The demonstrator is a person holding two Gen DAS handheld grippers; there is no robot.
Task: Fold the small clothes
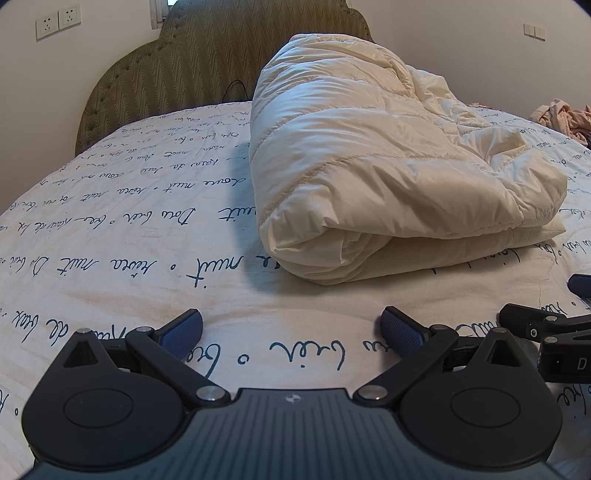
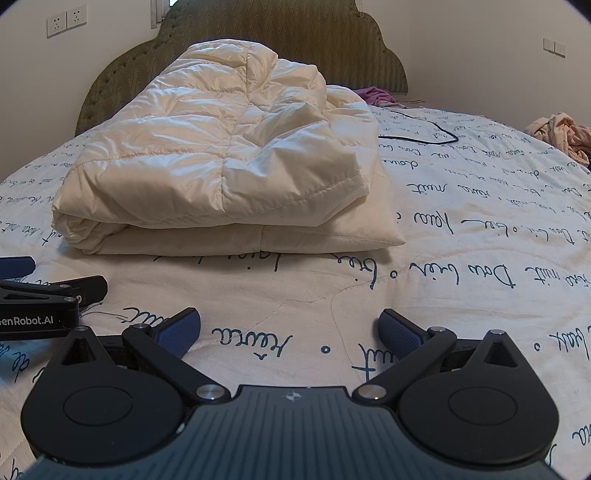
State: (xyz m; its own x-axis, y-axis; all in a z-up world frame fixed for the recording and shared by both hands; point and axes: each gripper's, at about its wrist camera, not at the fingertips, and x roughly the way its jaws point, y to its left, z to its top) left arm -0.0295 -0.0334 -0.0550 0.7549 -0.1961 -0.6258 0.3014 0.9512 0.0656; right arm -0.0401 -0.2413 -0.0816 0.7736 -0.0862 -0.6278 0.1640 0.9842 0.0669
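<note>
A cream quilted down garment [image 1: 369, 166] lies folded into a thick bundle on the bed, its rolled edge toward me; it also fills the left middle of the right wrist view as the same bundle [image 2: 221, 166]. My left gripper [image 1: 291, 332] rests low over the printed bedspread, open, nothing between its blue pads, a short way in front of the bundle. My right gripper [image 2: 290, 332] is open too, empty, beside the left one. The right gripper's arm [image 1: 546, 332] shows at the left view's right edge; the left gripper's arm [image 2: 48, 299] shows at the right view's left edge.
The bedspread [image 2: 461, 221] is white with blue script. An upholstered headboard [image 1: 192, 62] stands behind. A black cable [image 2: 424, 129] lies past the bundle. A pink clothes pile [image 2: 561, 136] sits far right, a purple garment [image 2: 373, 96] near the headboard. Wall sockets [image 1: 57, 22] at upper left.
</note>
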